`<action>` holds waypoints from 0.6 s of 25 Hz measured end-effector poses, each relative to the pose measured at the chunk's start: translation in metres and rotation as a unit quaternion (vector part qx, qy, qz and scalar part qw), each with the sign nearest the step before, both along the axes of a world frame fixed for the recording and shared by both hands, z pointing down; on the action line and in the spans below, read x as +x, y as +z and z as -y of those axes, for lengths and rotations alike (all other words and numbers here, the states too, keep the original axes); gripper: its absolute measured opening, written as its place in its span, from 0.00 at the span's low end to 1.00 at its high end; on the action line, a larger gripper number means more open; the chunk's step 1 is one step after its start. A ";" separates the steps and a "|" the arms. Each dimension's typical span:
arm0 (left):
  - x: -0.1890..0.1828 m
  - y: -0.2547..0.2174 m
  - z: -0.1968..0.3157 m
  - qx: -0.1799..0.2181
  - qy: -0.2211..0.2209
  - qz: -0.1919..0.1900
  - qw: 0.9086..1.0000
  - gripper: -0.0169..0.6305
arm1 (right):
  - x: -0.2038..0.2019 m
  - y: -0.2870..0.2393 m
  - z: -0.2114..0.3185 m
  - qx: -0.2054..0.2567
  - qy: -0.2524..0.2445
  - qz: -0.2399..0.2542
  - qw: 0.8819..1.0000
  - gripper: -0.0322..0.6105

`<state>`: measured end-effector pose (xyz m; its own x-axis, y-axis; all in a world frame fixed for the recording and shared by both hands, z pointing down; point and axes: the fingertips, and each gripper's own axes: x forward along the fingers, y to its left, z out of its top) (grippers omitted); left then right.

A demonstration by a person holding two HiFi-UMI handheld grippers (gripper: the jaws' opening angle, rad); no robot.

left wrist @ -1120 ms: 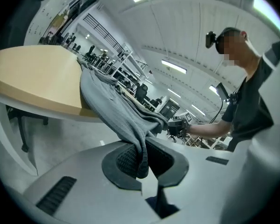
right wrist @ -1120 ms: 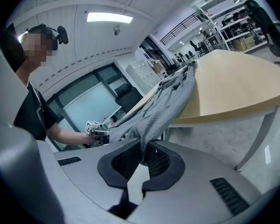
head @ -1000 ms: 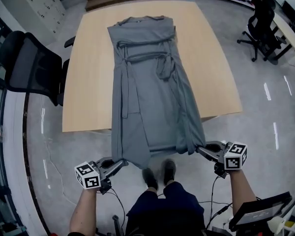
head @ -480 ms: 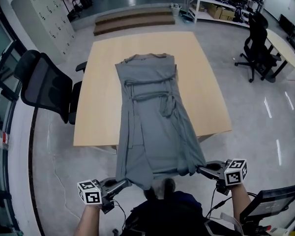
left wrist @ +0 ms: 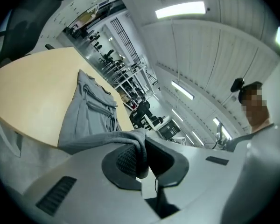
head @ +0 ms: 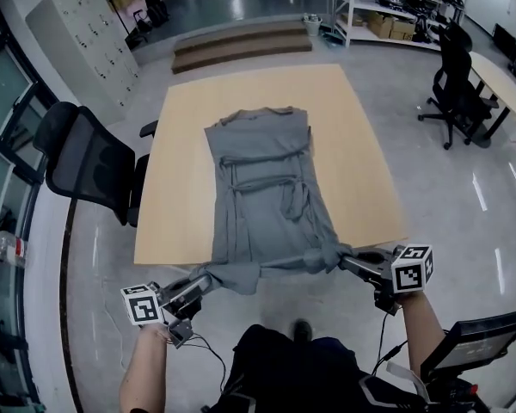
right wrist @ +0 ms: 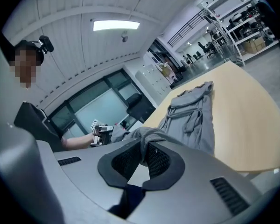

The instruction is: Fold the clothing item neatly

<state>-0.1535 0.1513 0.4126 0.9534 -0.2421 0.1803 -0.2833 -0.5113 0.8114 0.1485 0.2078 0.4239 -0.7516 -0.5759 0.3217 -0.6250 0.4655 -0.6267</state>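
A long grey dress [head: 267, 192] lies lengthwise on the light wooden table [head: 181, 170], neckline at the far end, its waist ties crossed over the middle. The hem is lifted level with the table's near edge and bunched at both corners. My left gripper [head: 208, 280] is shut on the hem's left corner [left wrist: 130, 139], below the near edge. My right gripper [head: 344, 260] is shut on the hem's right corner [right wrist: 147, 136]. Grey cloth is pinched between the dark ribbed pads [left wrist: 128, 160] in both gripper views.
A black office chair [head: 90, 162] stands at the table's left side, another [head: 454, 84] at the right by a second table [head: 503, 76]. Low steps [head: 241, 46] and shelving [head: 387, 7] lie beyond. A monitor [head: 473, 342] sits at my lower right.
Both grippers have lifted the hem from hanging below the table edge up to about table level. The hem now bunches near the edge, and the view has tilted further forward.
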 end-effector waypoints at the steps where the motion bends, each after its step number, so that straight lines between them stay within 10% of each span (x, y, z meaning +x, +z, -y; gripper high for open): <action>1: 0.003 -0.002 0.017 -0.002 -0.008 -0.004 1.000 0.04 | 0.003 -0.002 0.015 0.005 0.005 0.004 1.000 0.08; 15: 0.018 0.003 0.282 -0.023 -0.012 -0.011 1.000 0.04 | 0.036 -0.016 0.268 -0.002 0.121 0.007 0.993 0.08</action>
<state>-0.1351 -0.1309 0.4156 0.9513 -0.2568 0.1704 -0.2763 -0.4660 0.8405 0.1843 -0.0605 0.4076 -0.5952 -0.7393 0.3148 -0.7098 0.3001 -0.6372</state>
